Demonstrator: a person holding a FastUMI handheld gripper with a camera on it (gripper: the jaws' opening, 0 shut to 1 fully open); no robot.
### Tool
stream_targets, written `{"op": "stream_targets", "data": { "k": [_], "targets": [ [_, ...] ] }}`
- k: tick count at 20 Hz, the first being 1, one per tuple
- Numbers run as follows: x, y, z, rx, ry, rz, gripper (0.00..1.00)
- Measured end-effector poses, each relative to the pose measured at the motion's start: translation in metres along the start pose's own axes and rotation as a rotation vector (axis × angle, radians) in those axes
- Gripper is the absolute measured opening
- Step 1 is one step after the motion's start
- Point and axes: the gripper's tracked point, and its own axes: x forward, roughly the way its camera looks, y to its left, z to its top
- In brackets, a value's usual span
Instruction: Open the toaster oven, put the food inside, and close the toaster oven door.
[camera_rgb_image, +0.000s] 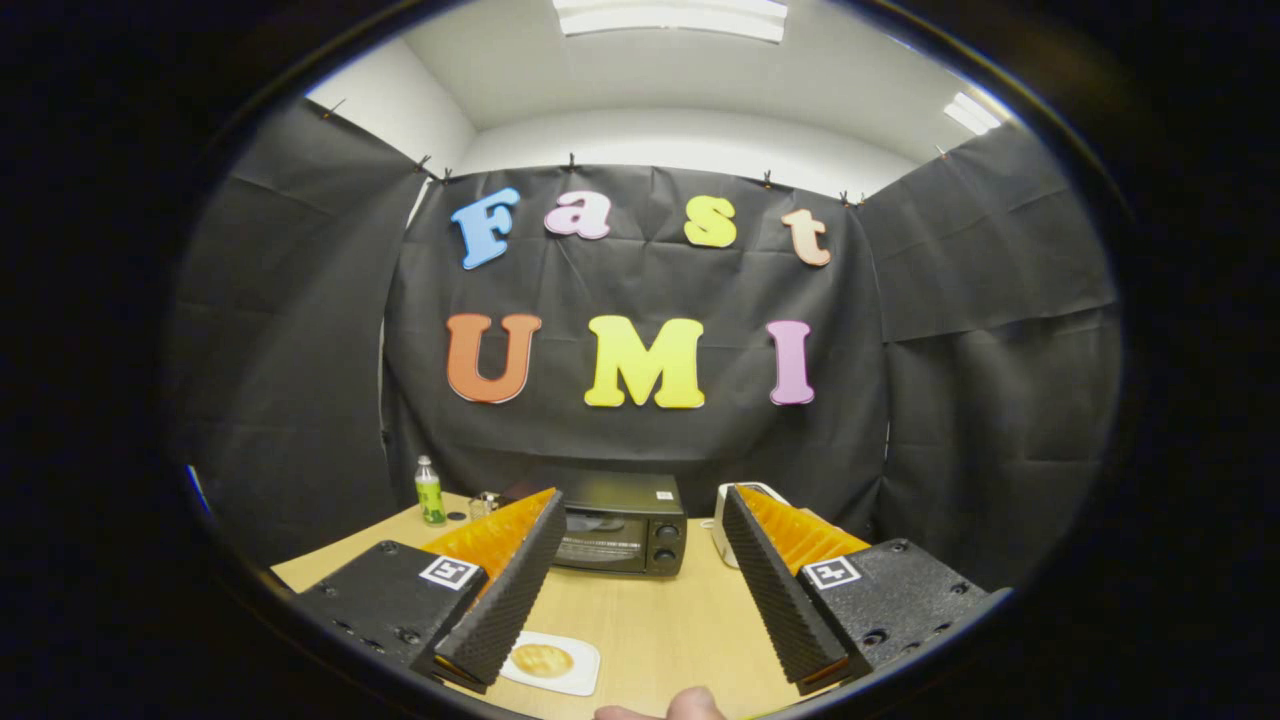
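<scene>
Two fingers of the claw (640, 590) stand spread wide, nothing between them but bare worktop (660, 620). The toaster oven (620, 525) sits at the far side of the worktop, against the booth wall, beyond the fingers and roughly centred in the gap, door shut. The food (542, 660), a round golden piece on a small white plate (585, 675), lies close in, just inside the left finger's tip. A fingertip of the person (690, 705) shows nearest the camera.

Judgement: step in hand is the approach to the oven door; nothing is done yet, since door is closed and food is still on plate.

To do it well, the claw should go fwd over the plate w/o clipping it, then line up w/ the top edge of the door where the handle probably is; handle detail is too small to tell from here. The knobs (662, 543) sit on the oven's right side, so aim left of those. The door prob. hinges at the bottom, so the pull should arc down and out, not straight back, else the light oven may slide on the worktop.

Other bits: a green bottle (430, 492) and a small jar-like item (484, 503) stand left of the oven, a white appliance (727, 520) just right of it, partly behind the right finger. All are near enough to warrant a straight, centred approach.
</scene>
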Motion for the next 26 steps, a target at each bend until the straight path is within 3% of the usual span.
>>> {"op": "stream_targets", "data": {
  "k": [10, 14, 21, 26],
  "targets": [
    [0.013, 0.004, -0.008, 0.024, 0.019, 0.004, 1.0],
    [0.04, 0.023, -0.016, 0.054, 0.084, 0.061, 1.0],
    [0.135, 0.032, -0.01, 0.047, 0.088, 0.052, 1.0],
    [0.214, 0.057, -0.03, 0.074, 0.111, 0.084, 1.0]
  ]
}}
